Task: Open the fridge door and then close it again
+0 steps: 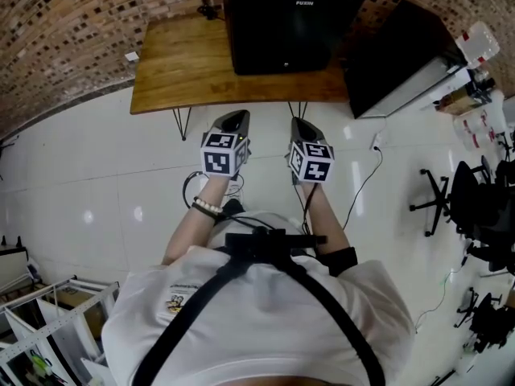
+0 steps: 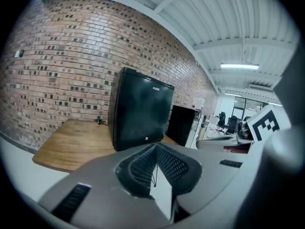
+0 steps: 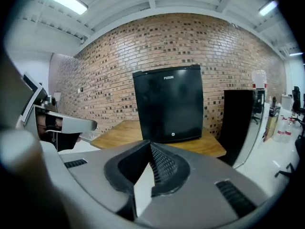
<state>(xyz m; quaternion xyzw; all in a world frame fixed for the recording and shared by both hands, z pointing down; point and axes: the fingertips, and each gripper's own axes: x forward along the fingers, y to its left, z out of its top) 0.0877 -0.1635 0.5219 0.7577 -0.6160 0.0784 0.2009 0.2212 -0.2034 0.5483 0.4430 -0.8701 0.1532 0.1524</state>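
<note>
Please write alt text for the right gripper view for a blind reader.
A black box-shaped fridge, door shut, stands on a brown wooden table before a red brick wall. In front, the grey right gripper points toward it, shut and empty.

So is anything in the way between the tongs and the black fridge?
No, nothing visible. The boxy black fridge stands shut on the wooden table; only tabletop and white floor lie between it and the shut, empty left tongs and right tongs.

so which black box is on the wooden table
The fridge with white lettering on its door; the other black cabinet stands on the floor beside the table.
</note>
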